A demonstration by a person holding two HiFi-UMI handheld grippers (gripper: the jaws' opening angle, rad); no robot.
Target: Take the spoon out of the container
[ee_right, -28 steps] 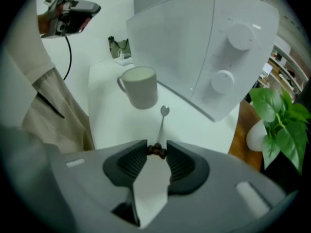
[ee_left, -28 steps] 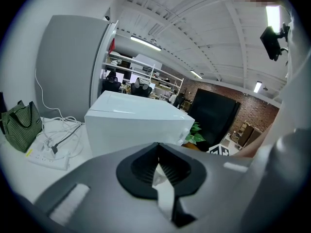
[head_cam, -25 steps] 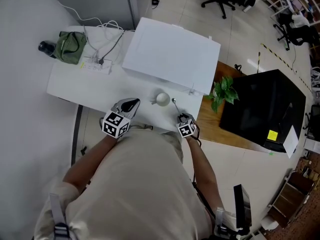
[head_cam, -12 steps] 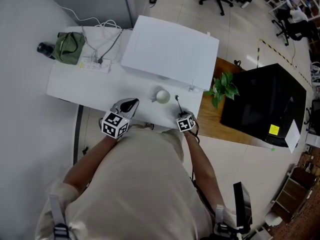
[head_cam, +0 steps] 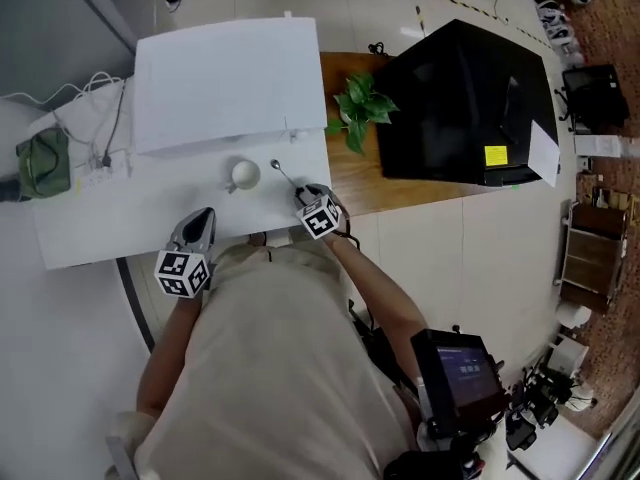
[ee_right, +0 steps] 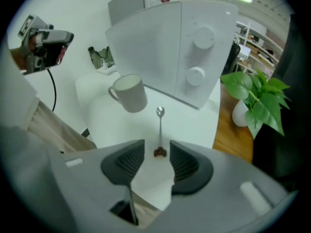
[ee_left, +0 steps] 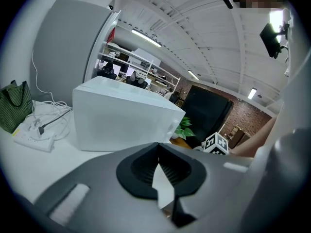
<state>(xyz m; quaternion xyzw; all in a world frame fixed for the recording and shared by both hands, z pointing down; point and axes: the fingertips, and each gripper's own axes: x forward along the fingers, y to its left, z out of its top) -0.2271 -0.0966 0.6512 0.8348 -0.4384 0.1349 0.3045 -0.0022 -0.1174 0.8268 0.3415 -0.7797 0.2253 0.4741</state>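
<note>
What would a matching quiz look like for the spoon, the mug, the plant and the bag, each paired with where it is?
Things:
1 spoon
2 mug
3 plant
4 bag

Places:
A on the wooden top
B by the cables at the table's end
C lying flat on the white table
D standing upright beside the white box

Pairs: 1-C, 2-D, 3-A, 4-B
</note>
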